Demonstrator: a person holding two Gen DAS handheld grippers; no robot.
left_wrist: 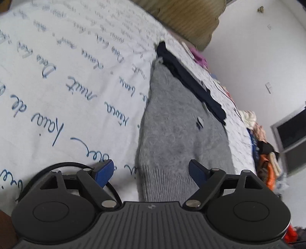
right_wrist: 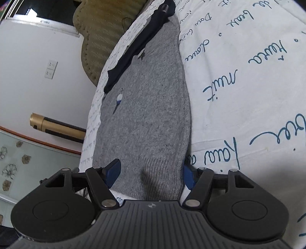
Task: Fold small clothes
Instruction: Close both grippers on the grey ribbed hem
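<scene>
A grey knitted sweater (left_wrist: pixel 177 124) lies folded into a long strip on the white bed sheet with blue writing (left_wrist: pixel 67 86). A dark navy garment (left_wrist: pixel 191 82) lies along its far edge. My left gripper (left_wrist: pixel 151 173) is open over the ribbed hem, one blue pad above the sheet, the other above the knit. In the right wrist view the same sweater (right_wrist: pixel 145 107) and navy garment (right_wrist: pixel 133 49) run away from me. My right gripper (right_wrist: pixel 151 175) grips the hem from both sides, and the fabric bulges between the pads.
A tan ribbed cushion (left_wrist: pixel 181 17) sits at the head of the bed. A heap of coloured clothes (left_wrist: pixel 265 153) lies past the bed's edge by a white wall. Beyond the other edge are a gold tube (right_wrist: pixel 55 126) and wall sockets (right_wrist: pixel 50 69).
</scene>
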